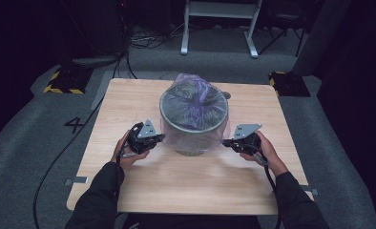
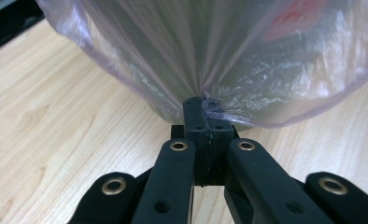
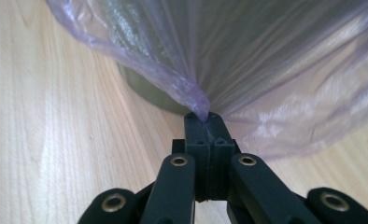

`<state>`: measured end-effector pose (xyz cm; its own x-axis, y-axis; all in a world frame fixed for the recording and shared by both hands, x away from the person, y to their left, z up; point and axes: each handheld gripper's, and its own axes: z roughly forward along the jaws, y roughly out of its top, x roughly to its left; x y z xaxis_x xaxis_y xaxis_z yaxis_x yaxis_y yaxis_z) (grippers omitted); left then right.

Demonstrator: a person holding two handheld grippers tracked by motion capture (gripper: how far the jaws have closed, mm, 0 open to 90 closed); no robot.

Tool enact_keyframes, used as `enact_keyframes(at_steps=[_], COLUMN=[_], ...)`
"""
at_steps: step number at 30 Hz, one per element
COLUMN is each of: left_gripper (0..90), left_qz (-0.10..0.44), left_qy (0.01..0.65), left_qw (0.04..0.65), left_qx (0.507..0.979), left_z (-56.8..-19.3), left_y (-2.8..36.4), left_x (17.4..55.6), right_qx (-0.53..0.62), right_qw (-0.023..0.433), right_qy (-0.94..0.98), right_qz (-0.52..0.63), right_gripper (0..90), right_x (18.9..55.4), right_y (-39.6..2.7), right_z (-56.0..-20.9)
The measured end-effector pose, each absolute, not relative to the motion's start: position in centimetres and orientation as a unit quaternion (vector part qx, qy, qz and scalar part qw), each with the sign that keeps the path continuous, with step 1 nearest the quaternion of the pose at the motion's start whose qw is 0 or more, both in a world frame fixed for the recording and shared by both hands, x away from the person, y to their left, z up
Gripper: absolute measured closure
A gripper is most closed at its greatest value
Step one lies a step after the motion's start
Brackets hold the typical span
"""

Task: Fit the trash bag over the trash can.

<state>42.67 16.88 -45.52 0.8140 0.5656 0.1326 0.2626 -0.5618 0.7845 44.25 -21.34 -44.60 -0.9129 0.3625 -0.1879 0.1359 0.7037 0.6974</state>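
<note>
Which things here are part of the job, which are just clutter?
In the job: left gripper and right gripper, both shut on the purple bag; bin.
Just about: table, white frame, floor cables.

Overhead table [image 1: 129,181] view; two close tool views

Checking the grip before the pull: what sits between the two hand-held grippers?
In the high view, the round bin draped in its purple bag stands between left hand-held gripper and right hand-held gripper.
</note>
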Motion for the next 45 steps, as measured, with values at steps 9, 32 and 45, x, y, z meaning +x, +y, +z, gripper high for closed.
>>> enact_keyframes(at_steps=[9, 32, 45], left_gripper=[88.9, 15.4, 15.7], left_qz=[0.174, 0.162, 0.141], left_qy=[0.264, 0.326, 0.322], left_qw=[0.395, 0.428, 0.394], left_qx=[0.863, 0.827, 0.849], left_z=[-46.8, -46.9, -48.8], left_y=[18.0, 20.8, 20.3], left_x=[42.7, 38.5, 35.4], right_qx=[0.180, 0.220, 0.211], right_qw=[0.133, 0.118, 0.187], right_qy=[0.914, 0.868, 0.826], right_qz=[0.338, 0.429, 0.488], right_gripper=[89.7, 22.2, 19.5], right_x=[45.8, 43.6, 42.4], right_y=[-22.1, -26.9, -26.9], right_z=[-46.5, -43.2, -36.4])
